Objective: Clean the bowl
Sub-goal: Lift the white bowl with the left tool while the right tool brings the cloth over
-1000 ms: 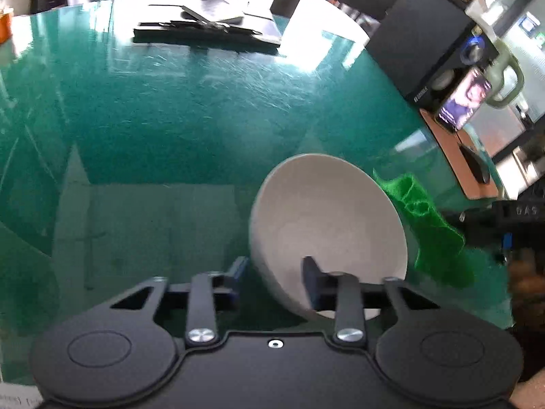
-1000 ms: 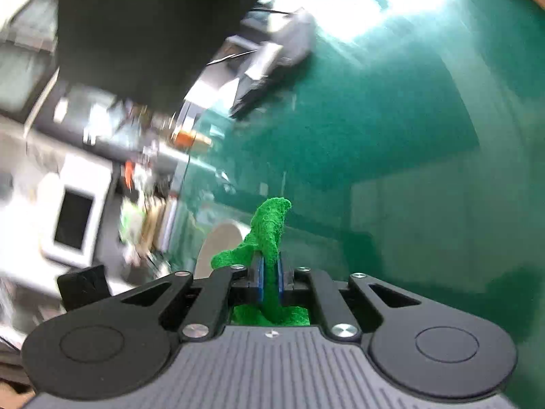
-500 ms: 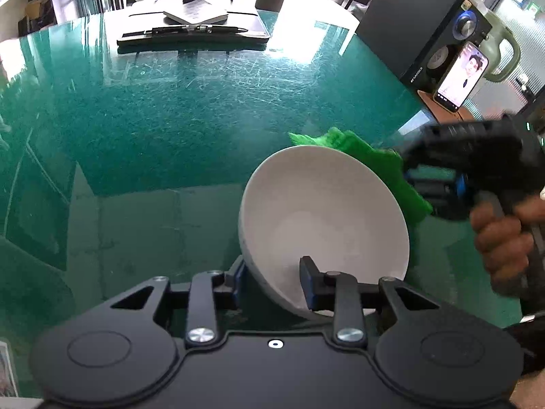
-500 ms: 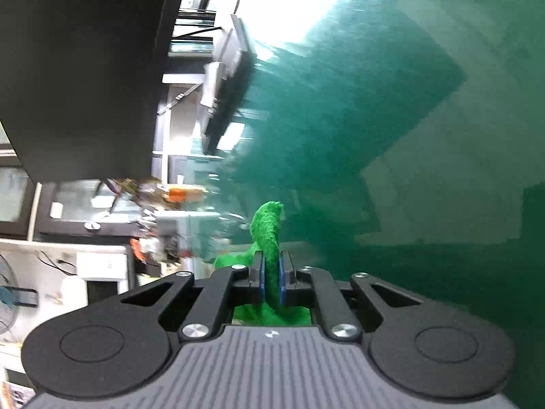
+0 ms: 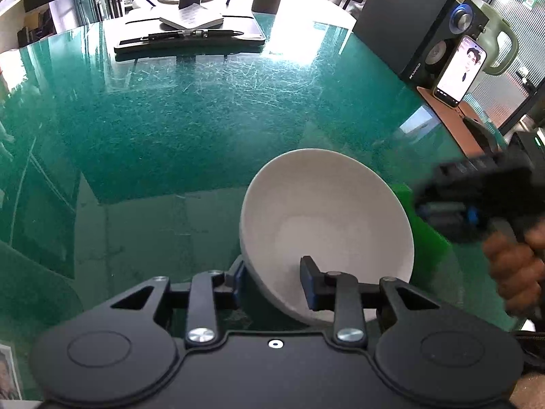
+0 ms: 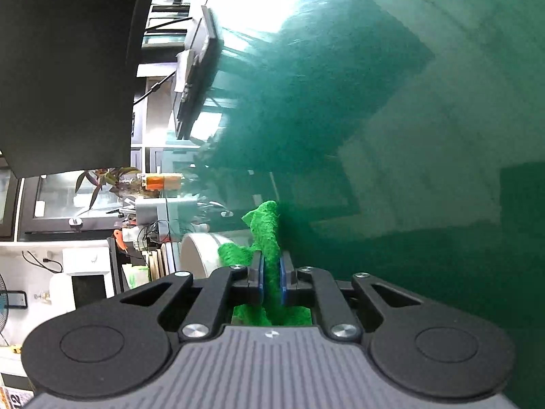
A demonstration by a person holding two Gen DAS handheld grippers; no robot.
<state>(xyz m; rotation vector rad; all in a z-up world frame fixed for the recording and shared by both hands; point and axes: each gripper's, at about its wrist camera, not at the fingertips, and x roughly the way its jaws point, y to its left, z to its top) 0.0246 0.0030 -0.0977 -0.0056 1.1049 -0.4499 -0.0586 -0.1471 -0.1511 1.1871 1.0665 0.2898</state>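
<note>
In the left wrist view, the bowl point(image 5: 327, 225) sits lower centre on the table point(image 5: 190, 119), tilted, its near rim between the left gripper point(image 5: 272, 284) fingers. The cloth point(image 5: 425, 235) shows just right of the bowl, behind its rim, with the right gripper point(image 5: 477, 201) and hand point(image 5: 514, 269) at the right edge. A speaker point(image 5: 415, 24) and phone point(image 5: 460, 71) stand upper right; a pen point(image 5: 190, 35) lies at upper centre.
</note>
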